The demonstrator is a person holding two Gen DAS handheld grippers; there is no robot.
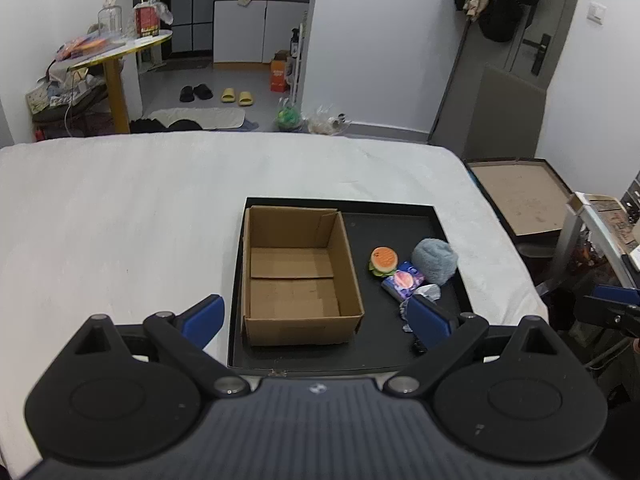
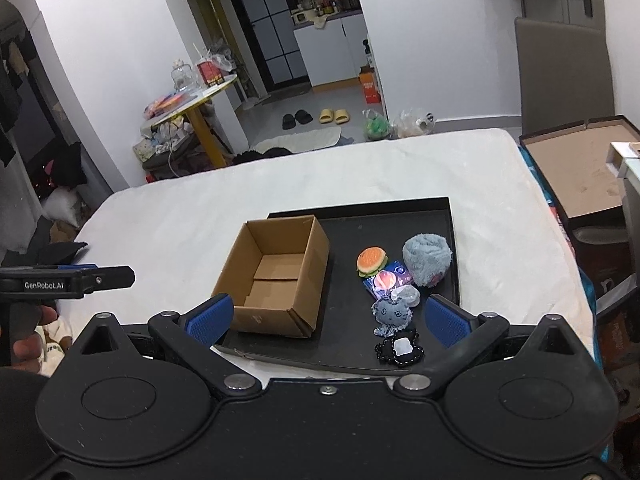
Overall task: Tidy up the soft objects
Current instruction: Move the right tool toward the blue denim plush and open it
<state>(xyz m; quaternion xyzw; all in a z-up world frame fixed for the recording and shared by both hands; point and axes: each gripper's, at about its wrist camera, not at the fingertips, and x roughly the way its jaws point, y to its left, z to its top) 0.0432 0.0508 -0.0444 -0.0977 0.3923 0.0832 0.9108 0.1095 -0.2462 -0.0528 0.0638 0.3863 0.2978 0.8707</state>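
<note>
**Both grippers open above tray, toys not yet boxed**

Left gripper (image 1: 316, 320) and right gripper (image 2: 328, 316) hover with jaws spread wide, holding nothing. Black tray (image 2: 344, 320) sits on white bed (image 2: 200, 208). Empty cardboard box (image 2: 276, 276) on tray's left side. Burger toy (image 2: 372, 261), fluffy blue ball (image 2: 427, 258), grey plush (image 2: 390, 312) clustered just right of it, outside the box.

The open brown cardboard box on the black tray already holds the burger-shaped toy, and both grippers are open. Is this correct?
Not quite. The right wrist view shows the brown cardboard box empty; the burger-shaped toy lies on the black tray beside it. Both grippers, left and right, are open.
</note>
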